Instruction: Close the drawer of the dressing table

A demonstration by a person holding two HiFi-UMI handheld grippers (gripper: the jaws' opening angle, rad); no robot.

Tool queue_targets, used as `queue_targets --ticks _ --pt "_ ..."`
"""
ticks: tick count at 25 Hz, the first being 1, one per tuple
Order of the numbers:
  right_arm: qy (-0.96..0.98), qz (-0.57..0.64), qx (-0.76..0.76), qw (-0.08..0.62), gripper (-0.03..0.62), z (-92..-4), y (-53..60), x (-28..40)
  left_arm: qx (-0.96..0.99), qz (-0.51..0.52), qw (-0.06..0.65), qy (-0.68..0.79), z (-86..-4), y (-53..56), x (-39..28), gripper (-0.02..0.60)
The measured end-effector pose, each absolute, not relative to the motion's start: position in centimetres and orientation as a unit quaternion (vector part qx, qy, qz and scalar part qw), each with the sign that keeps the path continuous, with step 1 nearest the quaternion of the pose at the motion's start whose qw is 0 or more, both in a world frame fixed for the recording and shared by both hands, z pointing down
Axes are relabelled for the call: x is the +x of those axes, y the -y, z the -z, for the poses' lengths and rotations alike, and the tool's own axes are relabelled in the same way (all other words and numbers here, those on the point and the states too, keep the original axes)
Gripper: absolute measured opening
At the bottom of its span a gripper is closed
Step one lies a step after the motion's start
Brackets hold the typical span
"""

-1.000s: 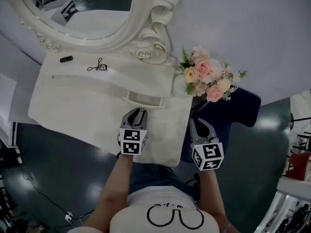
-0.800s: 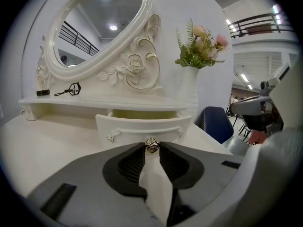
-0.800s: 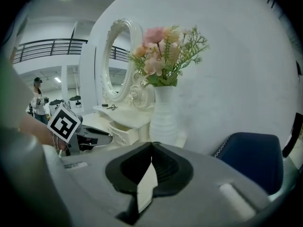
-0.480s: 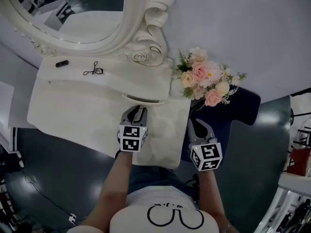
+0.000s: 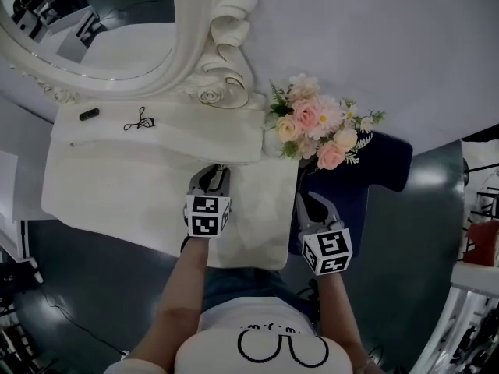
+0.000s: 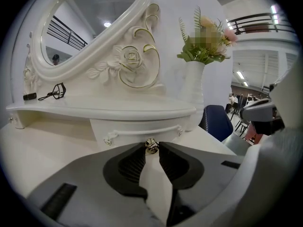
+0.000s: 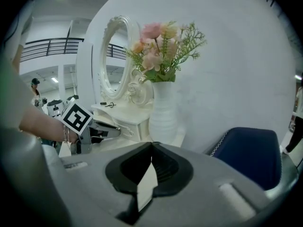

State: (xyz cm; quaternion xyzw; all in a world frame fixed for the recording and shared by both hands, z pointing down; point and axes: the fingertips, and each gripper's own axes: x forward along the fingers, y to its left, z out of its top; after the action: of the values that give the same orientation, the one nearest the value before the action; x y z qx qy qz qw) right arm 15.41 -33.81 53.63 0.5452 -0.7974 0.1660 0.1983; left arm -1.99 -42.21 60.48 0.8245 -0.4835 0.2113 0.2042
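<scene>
The white dressing table has a small drawer under its raised shelf, with a curved rail on its front. The drawer front sits close under the shelf edge. A small metal knob on the drawer is pinched between the tips of my left gripper, which is shut on it. In the head view my left gripper reaches up to the shelf edge. My right gripper hangs to the right, beside the table's corner, shut with nothing in it.
An oval mirror in a carved frame stands at the back. A white vase of flowers sits on the table's right corner. A blue chair is to the right. A black tool and a small dark item lie on the shelf.
The drawer has slid in under the shelf, and my left gripper has moved forward with it, still on the knob. My right gripper has stayed where it was.
</scene>
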Motion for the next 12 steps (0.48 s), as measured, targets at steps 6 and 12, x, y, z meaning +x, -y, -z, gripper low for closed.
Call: queue_targets --ticks 6,12 --pt "0.793 -0.168 0.55 0.201 0.004 -53.7 33.3 16.0 0.825 -0.218 0.199 0.483 -60.4 43.7 -1.9 0.089" --pt "0.796 -0.164 0.549 0.194 0.003 -53.3 33.1 16.1 0.821 -0.217 0.211 0.484 -60.2 43.6 -1.8 0.098"
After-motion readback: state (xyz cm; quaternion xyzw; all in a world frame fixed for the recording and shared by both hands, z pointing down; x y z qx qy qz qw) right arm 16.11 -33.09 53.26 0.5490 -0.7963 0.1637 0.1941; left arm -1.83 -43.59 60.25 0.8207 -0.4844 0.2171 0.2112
